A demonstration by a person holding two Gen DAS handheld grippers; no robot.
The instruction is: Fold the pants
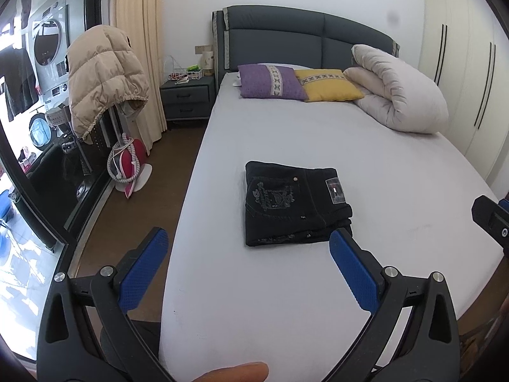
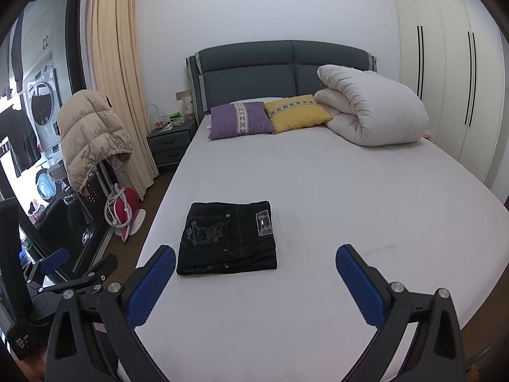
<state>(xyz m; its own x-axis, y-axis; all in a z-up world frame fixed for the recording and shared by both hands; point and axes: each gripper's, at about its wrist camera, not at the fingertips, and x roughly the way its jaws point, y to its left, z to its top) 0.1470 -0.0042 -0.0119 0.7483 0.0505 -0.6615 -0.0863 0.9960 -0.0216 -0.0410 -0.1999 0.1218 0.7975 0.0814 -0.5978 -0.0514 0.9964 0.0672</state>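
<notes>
Black pants lie folded into a compact rectangle on the white bed sheet, back pocket and label facing up. They also show in the right wrist view. My left gripper is open and empty, held above the bed's near end just in front of the pants. My right gripper is open and empty, held back from the pants, near their front edge. The left gripper shows at the left edge of the right wrist view.
A purple pillow, a yellow pillow and a rolled white duvet lie by the headboard. A nightstand, a beige jacket on a stand and a red iron are left of the bed. A wardrobe stands on the right.
</notes>
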